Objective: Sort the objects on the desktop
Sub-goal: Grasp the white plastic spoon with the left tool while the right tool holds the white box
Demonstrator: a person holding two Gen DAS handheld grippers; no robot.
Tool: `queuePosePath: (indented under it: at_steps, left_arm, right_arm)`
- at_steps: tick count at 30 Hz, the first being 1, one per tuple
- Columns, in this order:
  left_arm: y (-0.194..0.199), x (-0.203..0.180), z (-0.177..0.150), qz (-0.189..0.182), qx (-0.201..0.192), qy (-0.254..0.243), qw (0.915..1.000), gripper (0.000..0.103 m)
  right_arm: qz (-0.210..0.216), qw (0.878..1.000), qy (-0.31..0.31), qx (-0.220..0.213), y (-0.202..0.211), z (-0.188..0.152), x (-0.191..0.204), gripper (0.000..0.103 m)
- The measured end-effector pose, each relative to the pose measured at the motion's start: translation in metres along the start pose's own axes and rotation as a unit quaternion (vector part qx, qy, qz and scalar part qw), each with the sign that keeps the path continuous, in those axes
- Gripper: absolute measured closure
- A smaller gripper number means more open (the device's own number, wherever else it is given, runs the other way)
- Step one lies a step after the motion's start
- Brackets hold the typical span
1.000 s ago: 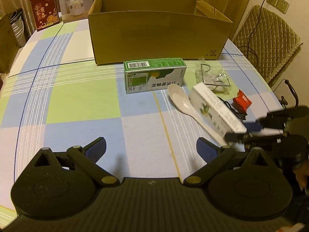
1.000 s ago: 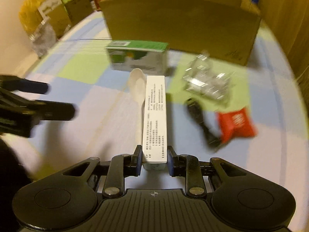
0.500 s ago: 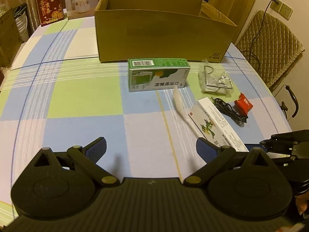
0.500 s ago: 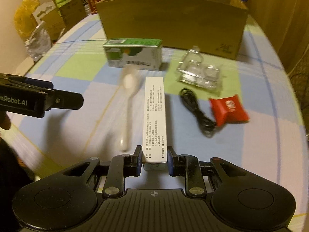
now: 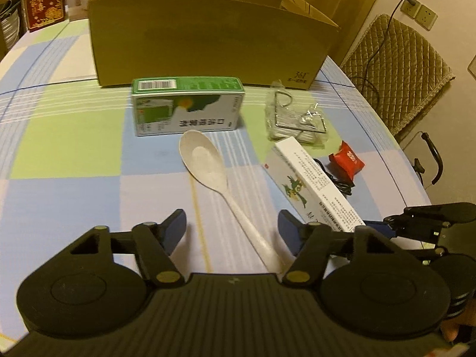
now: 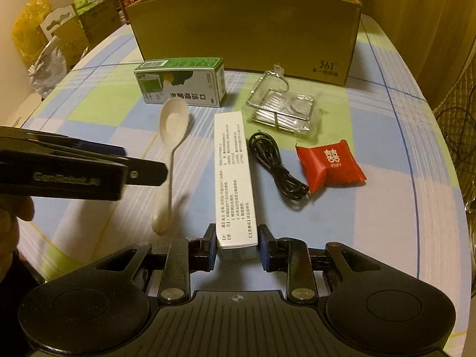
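Observation:
My right gripper (image 6: 236,245) is shut on the near end of a long white box (image 6: 233,175), which points toward the cardboard box (image 6: 247,26). The white box also shows in the left wrist view (image 5: 312,184). My left gripper (image 5: 232,229) is open, its fingers on either side of the handle of a white spoon (image 5: 220,184). In the right wrist view the spoon (image 6: 172,139) is blurred, beside the left gripper (image 6: 119,163). A green box (image 5: 187,105) lies in front of the cardboard box (image 5: 208,32).
A wire rack in clear wrap (image 6: 282,107), a black cable (image 6: 276,166) and a red packet (image 6: 328,165) lie right of the white box. A quilted chair (image 5: 395,68) stands off the table's right edge. Boxes and bags (image 6: 53,35) sit at far left.
My left gripper moved forward and right so the spoon handle now lies between its fingers. The spoon shifted on the cloth. My right gripper kept its hold on the white box.

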State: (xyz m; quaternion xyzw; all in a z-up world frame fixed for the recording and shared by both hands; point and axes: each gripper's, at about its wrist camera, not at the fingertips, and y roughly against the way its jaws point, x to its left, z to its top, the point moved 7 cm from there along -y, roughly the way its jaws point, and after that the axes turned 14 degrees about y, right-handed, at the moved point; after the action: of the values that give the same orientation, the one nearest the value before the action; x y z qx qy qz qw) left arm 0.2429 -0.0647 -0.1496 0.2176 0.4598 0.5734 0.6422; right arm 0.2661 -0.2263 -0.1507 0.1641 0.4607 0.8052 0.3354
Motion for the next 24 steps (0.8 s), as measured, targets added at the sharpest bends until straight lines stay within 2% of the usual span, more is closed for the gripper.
queuePosePath:
  at_steps: [3,5,9,11,15,19,24]
  left_arm:
    - [-0.010,-0.004,-0.001,-0.001,0.004,-0.003,1.0000,0.055]
    - [-0.017,-0.006,-0.002,-0.002,0.009,-0.008,0.9999,0.066]
    - [-0.025,-0.011,-0.005,-0.002,0.010,-0.032,0.9994,0.076]
    - [-0.025,-0.010,-0.005,0.003,0.013,-0.045,0.9989,0.090]
    - [-0.016,0.005,-0.004,0.027,0.022,-0.065,0.9973,0.097]
    - [-0.006,0.025,-0.003,0.053,0.033,-0.085,0.9944,0.098]
    - [0.000,0.034,-0.001,0.045,0.037,-0.080,0.9950,0.098]
  right_arm:
    - [0.000,1.000,-0.001,0.001,-0.002,-0.001,-0.001,0.076]
    - [0.000,1.000,-0.003,0.001,-0.003,-0.001,-0.002,0.075]
    - [-0.002,1.000,-0.009,0.001,-0.004,-0.001,-0.005,0.075]
    - [-0.002,1.000,-0.009,-0.001,-0.004,-0.001,-0.005,0.075]
    - [0.000,1.000,-0.006,-0.005,-0.004,0.001,-0.002,0.075]
    - [0.004,1.000,-0.005,-0.009,-0.005,0.004,0.002,0.075]
    - [0.004,1.000,-0.004,-0.017,-0.006,0.008,0.003,0.075]
